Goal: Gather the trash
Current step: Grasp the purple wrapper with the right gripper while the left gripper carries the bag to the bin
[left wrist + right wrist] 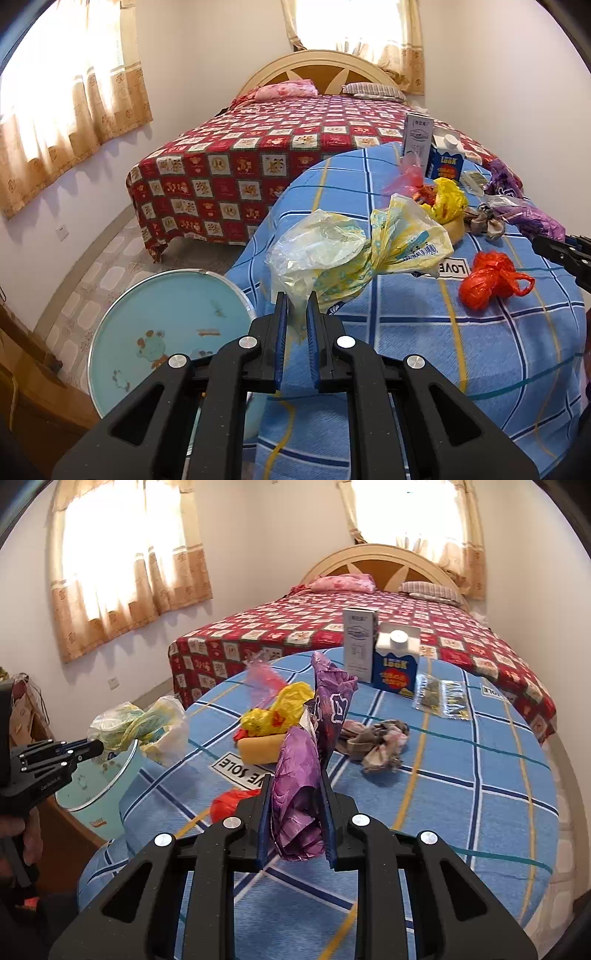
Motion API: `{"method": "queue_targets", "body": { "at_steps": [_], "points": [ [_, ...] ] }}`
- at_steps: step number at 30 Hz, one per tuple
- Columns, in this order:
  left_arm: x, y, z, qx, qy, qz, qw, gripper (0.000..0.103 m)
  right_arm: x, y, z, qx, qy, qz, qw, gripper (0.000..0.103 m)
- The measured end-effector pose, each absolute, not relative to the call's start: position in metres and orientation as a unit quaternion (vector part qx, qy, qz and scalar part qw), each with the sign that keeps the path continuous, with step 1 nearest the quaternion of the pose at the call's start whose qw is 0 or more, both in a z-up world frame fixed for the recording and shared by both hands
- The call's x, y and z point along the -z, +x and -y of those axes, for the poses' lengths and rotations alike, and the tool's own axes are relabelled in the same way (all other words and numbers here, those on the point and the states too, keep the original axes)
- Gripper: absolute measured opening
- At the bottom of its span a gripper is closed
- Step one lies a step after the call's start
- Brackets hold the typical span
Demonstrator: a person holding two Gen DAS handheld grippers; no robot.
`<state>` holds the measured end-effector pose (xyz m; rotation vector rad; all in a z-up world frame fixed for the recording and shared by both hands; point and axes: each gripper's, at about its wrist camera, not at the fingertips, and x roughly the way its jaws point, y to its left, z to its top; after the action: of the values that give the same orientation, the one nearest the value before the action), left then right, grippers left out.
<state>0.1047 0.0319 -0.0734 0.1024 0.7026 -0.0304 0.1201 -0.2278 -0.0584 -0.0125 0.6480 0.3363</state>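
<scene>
My left gripper (296,299) is shut on a crumpled yellow-and-clear plastic bag (354,251) and holds it above the table's left edge, beside a light-blue round bin (166,332). The bag (140,723) and bin (99,786) also show in the right wrist view, with the left gripper (96,748). My right gripper (297,779) is shut on a crumpled purple wrapper (299,790) above the blue checked tablecloth (461,775). On the cloth lie a red plastic bag (487,280), a yellow bag (280,712) on a yellow sponge (258,749), a pink bag (266,679) and a crumpled cloth (376,742).
A white carton (358,642), a blue carton (395,664) and a clear packet (443,701) stand at the table's far side. A bed with a red patterned cover (369,620) lies behind. A wooden cabinet (62,834) stands left of the bin.
</scene>
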Motion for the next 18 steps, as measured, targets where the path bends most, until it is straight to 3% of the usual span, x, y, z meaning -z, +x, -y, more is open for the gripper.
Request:
{"method": "queue_targets", "body": {
  "at_steps": [18],
  "points": [
    [0.078,0.084,-0.101,-0.073,0.045,-0.352,0.932,0.010,0.055,0.151,0.131,-0.280,-0.066,-0.292,0.912,0.024]
  ]
}}
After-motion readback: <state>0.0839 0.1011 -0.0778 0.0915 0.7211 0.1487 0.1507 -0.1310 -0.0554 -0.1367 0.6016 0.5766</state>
